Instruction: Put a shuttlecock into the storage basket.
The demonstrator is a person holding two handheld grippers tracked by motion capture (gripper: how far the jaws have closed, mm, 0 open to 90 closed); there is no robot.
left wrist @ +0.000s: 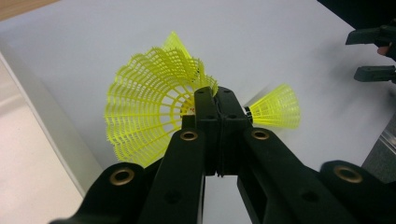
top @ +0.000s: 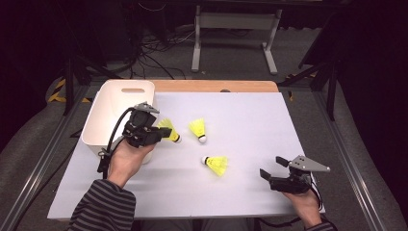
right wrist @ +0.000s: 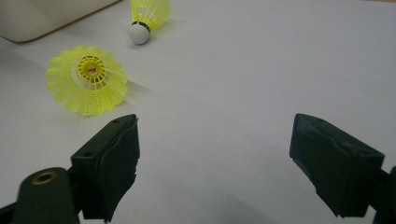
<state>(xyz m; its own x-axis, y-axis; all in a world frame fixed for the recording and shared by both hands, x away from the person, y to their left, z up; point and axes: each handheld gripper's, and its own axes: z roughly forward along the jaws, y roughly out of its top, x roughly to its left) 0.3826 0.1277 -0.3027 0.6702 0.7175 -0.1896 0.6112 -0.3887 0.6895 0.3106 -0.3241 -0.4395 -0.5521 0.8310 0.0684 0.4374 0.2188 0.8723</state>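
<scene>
The left gripper has its two black jaws pressed together on the skirt of a yellow shuttlecock, pinching the mesh rim near the cork. In the left gripper view the jaws meet with the open skirt of that held shuttlecock fanned out to their left, its ribs facing the camera. The gripper sits just right of the white bin, at the bin's near right corner, with the person's left hand and striped sleeve behind it.

A second shuttlecock lies a little to the right of the held one, cork end toward the near side. A third shuttlecock lies nearer still, on its side with the cork pointing left.

The right gripper rests low at the near right of the white table, its jaws standing wide apart with nothing between them. In the right gripper view the gap between the jaws frames bare table, with the third shuttlecock just beyond the left jaw and the second shuttlecock farther off, near the bin's edge. The right hand holds this gripper well apart from all three shuttlecocks.
</scene>
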